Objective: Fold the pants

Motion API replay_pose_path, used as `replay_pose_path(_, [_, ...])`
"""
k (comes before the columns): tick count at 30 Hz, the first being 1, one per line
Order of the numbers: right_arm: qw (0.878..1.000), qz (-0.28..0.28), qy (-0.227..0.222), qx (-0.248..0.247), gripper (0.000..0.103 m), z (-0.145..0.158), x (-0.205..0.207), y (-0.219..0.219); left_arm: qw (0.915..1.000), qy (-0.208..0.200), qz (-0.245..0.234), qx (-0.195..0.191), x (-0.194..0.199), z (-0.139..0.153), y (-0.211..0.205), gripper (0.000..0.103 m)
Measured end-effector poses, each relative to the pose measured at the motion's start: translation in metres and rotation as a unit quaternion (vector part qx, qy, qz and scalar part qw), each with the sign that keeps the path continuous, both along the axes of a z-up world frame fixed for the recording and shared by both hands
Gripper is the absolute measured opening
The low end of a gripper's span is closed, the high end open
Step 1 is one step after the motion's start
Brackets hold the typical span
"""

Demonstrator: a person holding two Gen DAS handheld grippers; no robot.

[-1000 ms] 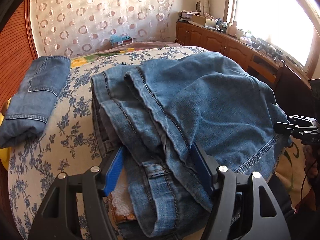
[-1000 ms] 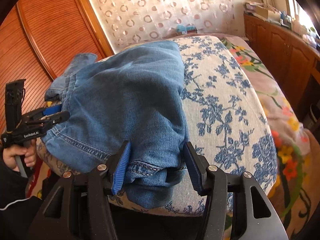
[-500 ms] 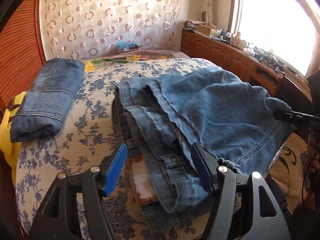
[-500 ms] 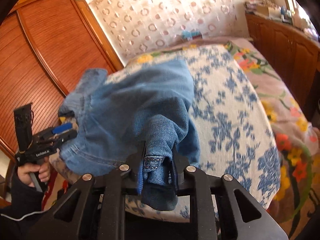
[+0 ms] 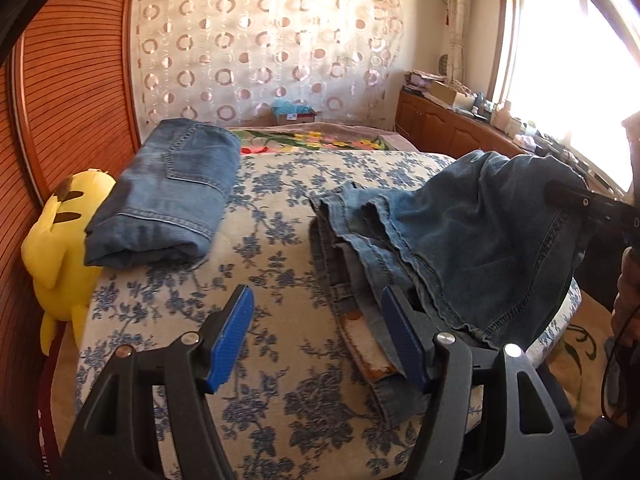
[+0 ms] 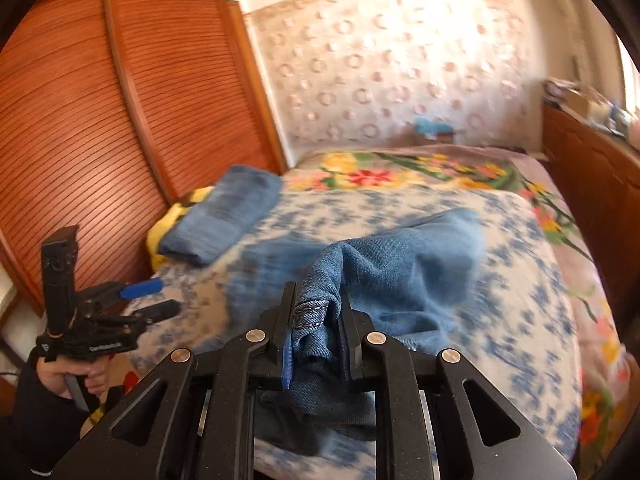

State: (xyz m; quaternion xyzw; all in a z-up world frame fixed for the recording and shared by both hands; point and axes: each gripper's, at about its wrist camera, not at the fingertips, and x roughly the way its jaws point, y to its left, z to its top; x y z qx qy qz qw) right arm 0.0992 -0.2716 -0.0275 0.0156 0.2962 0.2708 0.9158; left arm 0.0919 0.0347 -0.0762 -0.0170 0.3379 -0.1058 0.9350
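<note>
Looking along your left gripper (image 5: 316, 332), you alone see the yellow plush toy (image 5: 60, 236) beside the folded jeans (image 5: 168, 196) on the bed (image 5: 280, 200). Its jaws gape empty, the pants (image 5: 460, 232) just right of them. Your right gripper (image 6: 316, 320) has just been closing and pinches their stitched blue hem, lifted and bunched.

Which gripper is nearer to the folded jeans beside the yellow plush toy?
Left. The left gripper is open over the bed, short of the folded jeans; the right gripper grips the other jeans, farther away.
</note>
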Motion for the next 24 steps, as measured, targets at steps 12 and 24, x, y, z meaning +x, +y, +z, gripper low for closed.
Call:
replay_pose_path(12, [0.991,0.129,0.023,-0.029,0.013,-0.037,-0.021,0.1,0.9986,-0.006,0.048,-0.019,-0.003,0.0,0.043,0.067])
replay_pose_path(24, [0.983,0.162,0.063,-0.052,0.014,-0.073,-0.034,0.119,0.999,-0.013,0.038,-0.018,-0.002,0.008,0.034,0.067])
